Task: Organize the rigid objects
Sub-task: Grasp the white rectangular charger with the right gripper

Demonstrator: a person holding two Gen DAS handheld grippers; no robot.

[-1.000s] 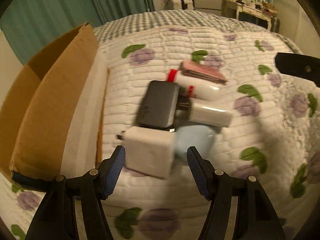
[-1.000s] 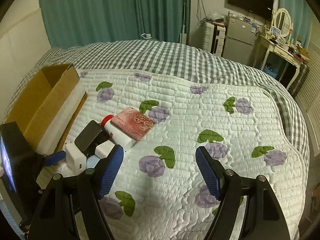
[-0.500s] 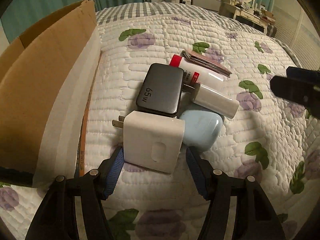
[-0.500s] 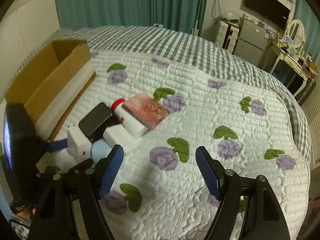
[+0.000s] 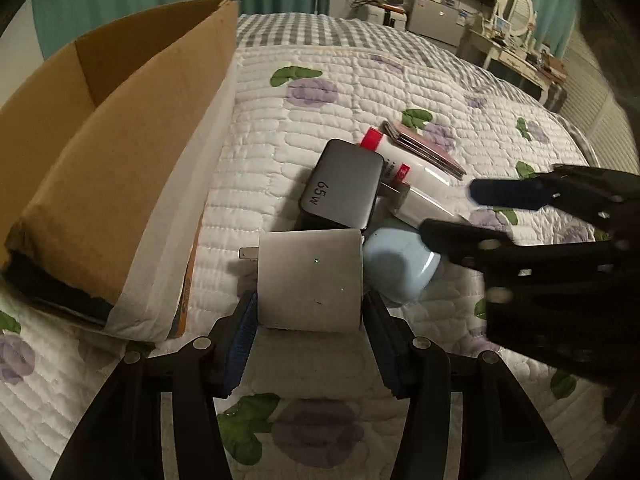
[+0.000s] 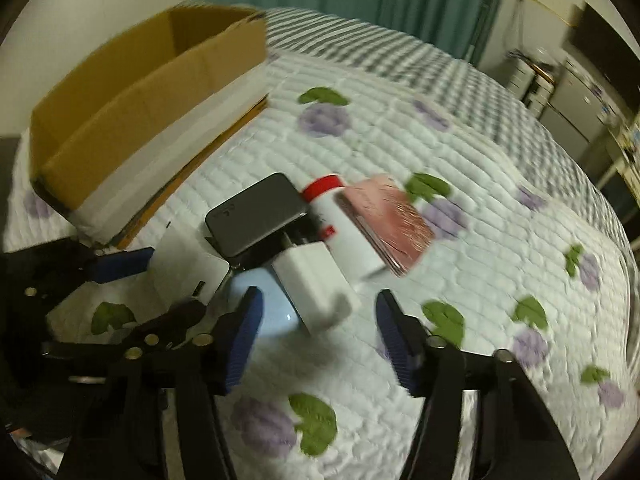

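A pile of objects lies on the quilted bed: a large white charger (image 5: 310, 282), a dark grey 65W charger (image 5: 342, 190), a light blue case (image 5: 398, 268), a smaller white charger (image 6: 316, 284), a white tube with a red cap (image 6: 346, 228) and a pink wallet (image 6: 386, 220). My left gripper (image 5: 310, 330) has its pads against both sides of the large white charger, which rests on the quilt. My right gripper (image 6: 318, 332) is open, just short of the smaller white charger, and it also shows in the left wrist view (image 5: 472, 212).
An open cardboard box (image 5: 100, 152) with white tape along its side stands on the bed left of the pile, also in the right wrist view (image 6: 140, 92). The flowered quilt (image 6: 460, 160) stretches to the right. Furniture stands beyond the bed.
My left gripper moved forward and closed around the large white charger. My right gripper swung left and down toward the pile, now close to the smaller white charger.
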